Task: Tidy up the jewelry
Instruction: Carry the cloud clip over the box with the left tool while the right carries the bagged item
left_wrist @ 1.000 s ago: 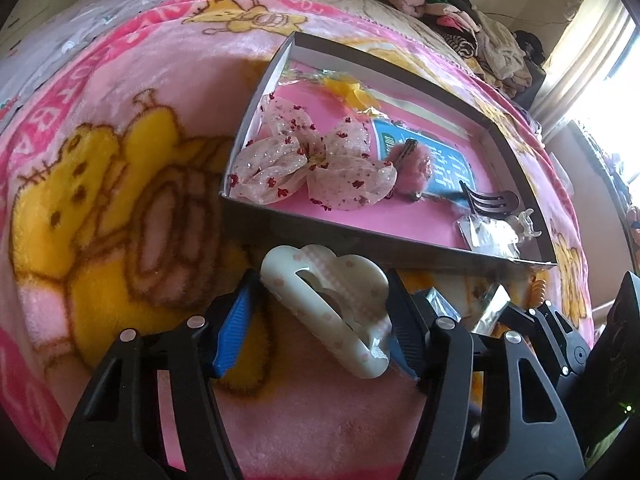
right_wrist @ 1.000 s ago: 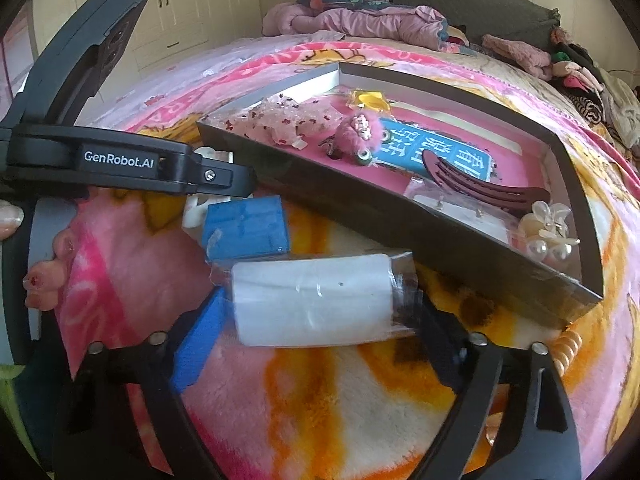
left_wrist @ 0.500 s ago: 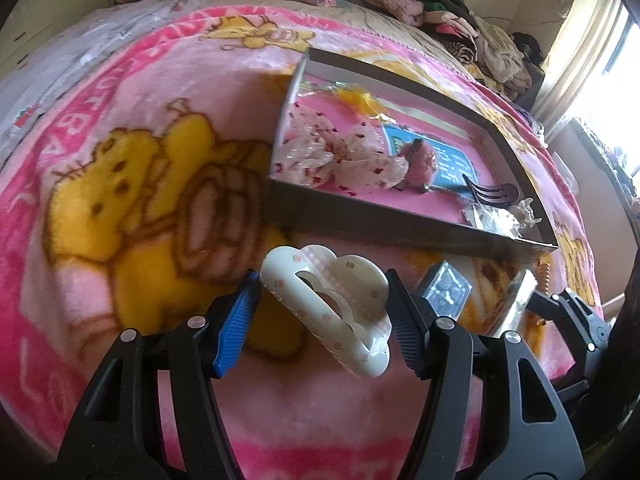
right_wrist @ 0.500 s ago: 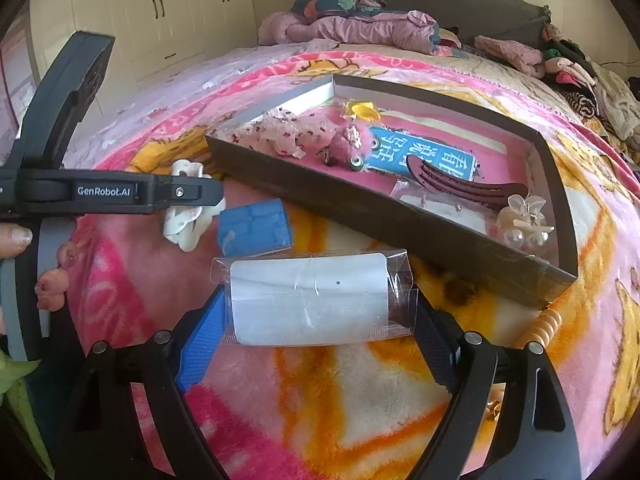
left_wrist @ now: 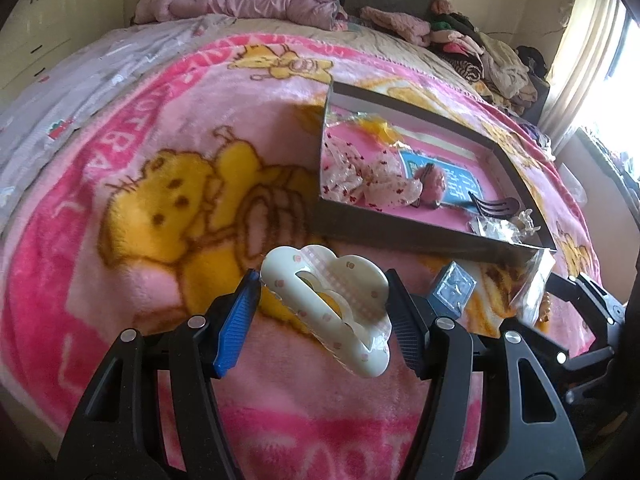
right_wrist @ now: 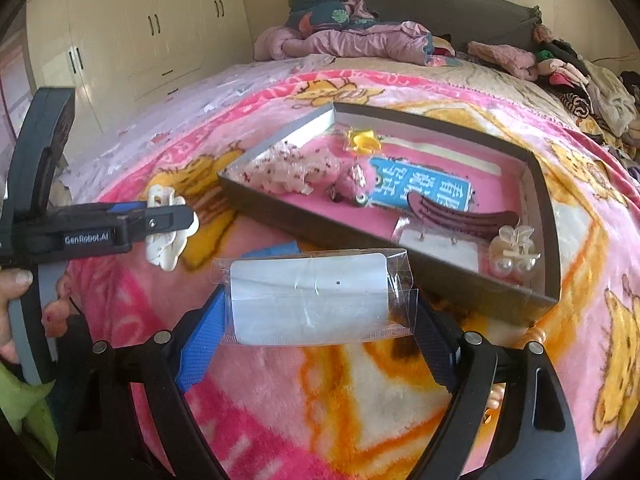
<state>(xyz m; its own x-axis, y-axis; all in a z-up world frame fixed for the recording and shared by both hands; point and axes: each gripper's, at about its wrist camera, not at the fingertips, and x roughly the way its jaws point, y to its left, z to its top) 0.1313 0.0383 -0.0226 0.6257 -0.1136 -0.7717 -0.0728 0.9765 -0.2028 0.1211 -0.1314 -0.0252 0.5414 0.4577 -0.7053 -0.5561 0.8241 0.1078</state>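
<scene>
Left gripper (left_wrist: 324, 312): clamped on cloud-shaped hair claw (left_wrist: 332, 304), above blanket (left_wrist: 160, 184); rigid, light plastic, held across its ends. Right gripper (right_wrist: 316, 320): clamped on clear packet (right_wrist: 316, 296), near box (right_wrist: 460, 296); thin, slippery, crushable; best gripped by edges.

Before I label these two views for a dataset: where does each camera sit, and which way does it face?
Left wrist: sits on the left gripper, facing down over the cloud-shaped hair claw it grips, toward the tray.
Right wrist: sits on the right gripper, facing over its bagged white card; a hand shows at left.
Shared: tray, blanket, claw.
</scene>
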